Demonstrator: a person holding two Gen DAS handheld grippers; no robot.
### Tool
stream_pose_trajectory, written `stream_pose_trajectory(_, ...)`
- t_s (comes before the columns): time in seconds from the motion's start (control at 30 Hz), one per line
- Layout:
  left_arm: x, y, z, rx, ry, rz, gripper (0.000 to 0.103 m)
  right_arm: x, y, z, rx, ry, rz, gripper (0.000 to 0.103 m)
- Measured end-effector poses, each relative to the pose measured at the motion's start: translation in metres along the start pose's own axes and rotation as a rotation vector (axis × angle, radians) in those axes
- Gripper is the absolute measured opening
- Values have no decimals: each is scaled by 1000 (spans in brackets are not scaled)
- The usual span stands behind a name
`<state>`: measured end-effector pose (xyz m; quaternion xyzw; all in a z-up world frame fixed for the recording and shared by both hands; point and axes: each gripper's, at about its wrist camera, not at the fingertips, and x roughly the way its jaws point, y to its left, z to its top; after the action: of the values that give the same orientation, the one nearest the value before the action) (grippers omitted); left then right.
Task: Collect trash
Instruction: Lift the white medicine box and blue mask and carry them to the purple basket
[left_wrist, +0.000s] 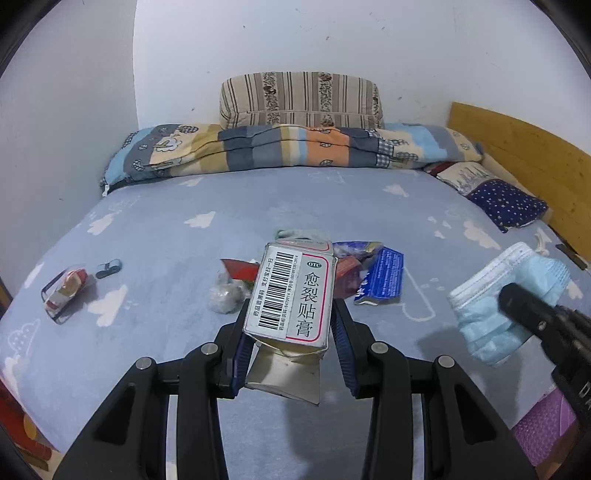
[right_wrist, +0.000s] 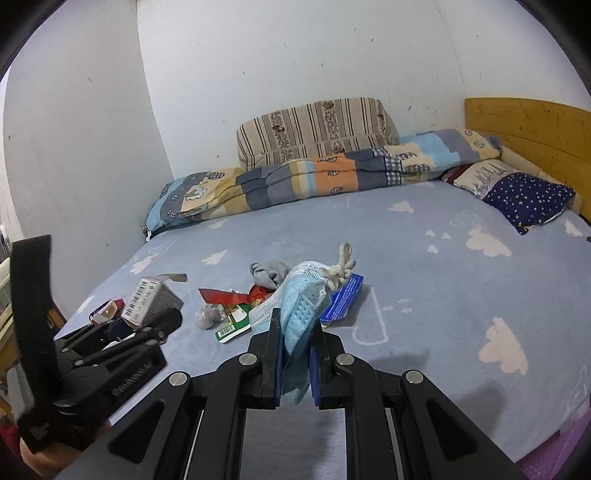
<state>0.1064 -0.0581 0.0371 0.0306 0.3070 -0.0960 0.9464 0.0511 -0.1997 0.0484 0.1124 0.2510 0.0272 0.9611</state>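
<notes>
My left gripper is shut on a grey medicine box with a barcode, held above the bed; it also shows in the right wrist view. My right gripper is shut on a blue face mask, seen at the right in the left wrist view. On the bed sheet lies a trash pile: a blue wrapper, a red wrapper, a crumpled clear plastic ball and a grey rag.
A red-and-white wrapper and a small dark object lie at the bed's left. A folded quilt, a striped cushion and a starry pillow line the back. A wooden headboard is on the right.
</notes>
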Motion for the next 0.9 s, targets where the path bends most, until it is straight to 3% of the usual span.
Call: stream_pose_trajectory(0.9, -6, -8, 4, 38, -43, 17, 39, 10, -6, -2, 29, 23, 6, 12)
